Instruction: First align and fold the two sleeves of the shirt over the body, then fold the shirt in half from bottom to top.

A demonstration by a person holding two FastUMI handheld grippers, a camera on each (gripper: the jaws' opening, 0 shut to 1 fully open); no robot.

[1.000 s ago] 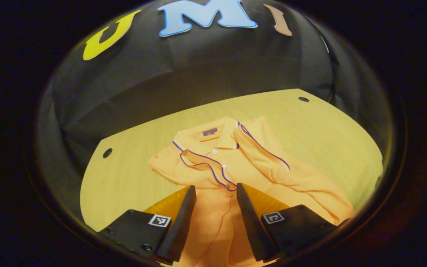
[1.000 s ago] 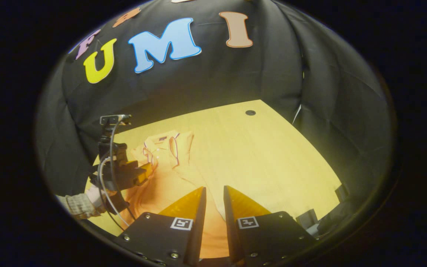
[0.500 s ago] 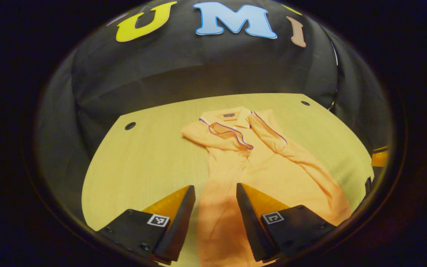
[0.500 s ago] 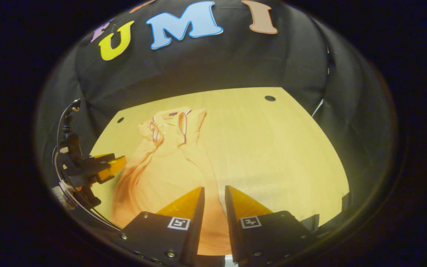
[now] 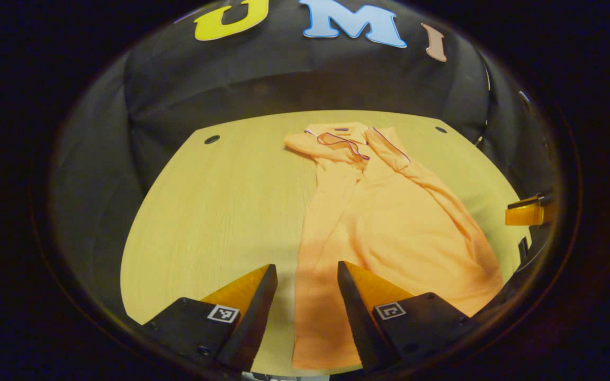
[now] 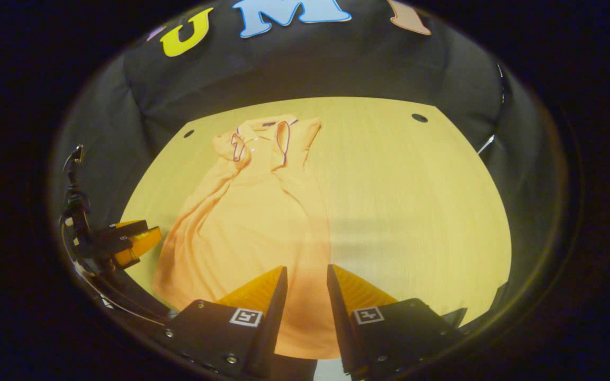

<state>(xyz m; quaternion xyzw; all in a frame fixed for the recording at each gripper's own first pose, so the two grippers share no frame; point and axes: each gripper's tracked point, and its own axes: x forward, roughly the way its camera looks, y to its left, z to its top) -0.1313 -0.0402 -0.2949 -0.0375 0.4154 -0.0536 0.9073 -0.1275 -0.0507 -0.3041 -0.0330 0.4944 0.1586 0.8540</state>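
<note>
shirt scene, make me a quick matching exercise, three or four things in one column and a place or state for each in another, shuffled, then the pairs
Things:
1. shirt
2. collar
3. left claw
4. table

Places or states:
A. open, above the shirt's bottom hem
B. far end of the shirt, towards the booth wall
C. light wood, with round holes near its far corners
D. orange, lying with both sleeves folded over the body

Pairs: 1-D, 2-B, 3-A, 4-C
</note>
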